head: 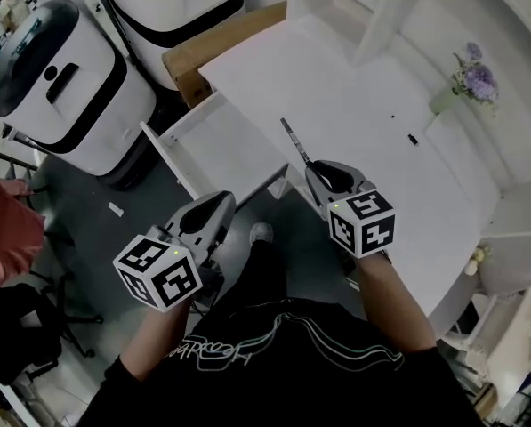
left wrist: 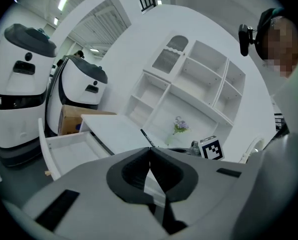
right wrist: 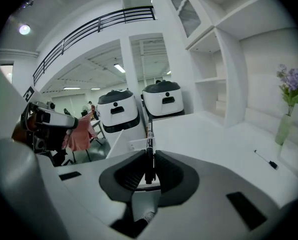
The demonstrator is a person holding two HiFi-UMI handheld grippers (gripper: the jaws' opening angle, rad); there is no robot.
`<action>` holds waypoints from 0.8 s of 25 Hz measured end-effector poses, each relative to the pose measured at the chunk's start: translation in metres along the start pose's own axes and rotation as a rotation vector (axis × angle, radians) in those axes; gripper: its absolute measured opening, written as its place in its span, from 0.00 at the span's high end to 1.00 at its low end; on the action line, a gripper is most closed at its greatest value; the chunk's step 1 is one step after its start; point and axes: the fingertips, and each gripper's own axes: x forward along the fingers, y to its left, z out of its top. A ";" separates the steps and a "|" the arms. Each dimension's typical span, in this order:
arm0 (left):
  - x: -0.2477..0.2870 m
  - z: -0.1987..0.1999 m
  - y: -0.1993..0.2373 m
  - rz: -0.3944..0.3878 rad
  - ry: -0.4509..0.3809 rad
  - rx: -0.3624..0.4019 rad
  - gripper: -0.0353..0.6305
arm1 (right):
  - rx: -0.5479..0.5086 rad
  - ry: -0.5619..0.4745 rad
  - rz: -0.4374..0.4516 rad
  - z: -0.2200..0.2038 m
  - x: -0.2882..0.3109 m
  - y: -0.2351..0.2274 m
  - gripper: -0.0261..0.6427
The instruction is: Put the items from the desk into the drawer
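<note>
My right gripper [head: 312, 171] is shut on a thin black pen [head: 294, 140] that sticks out past the jaws, over the front edge of the white desk [head: 354, 105]. In the right gripper view the pen [right wrist: 149, 141] stands pinched between the pads, pointing forward. The open white drawer [head: 213, 143] lies to the left of the pen, and its inside looks bare. My left gripper [head: 221, 206] hangs below the drawer front, shut with nothing in it. In the left gripper view the drawer [left wrist: 71, 151] is ahead on the left. A second small black pen [right wrist: 265, 158] lies on the desk at the right.
Two large white machines [head: 69, 87] stand on the floor left of the desk, with a cardboard box [head: 207, 52] beside them. A vase of purple flowers [head: 468, 80] and white shelving [left wrist: 188, 79] line the desk's back. The person's legs and a shoe [head: 260, 233] are below.
</note>
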 end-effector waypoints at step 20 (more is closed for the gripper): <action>-0.016 0.020 0.175 0.177 0.001 -0.089 0.92 | -0.067 0.322 0.280 -0.058 0.266 0.101 0.84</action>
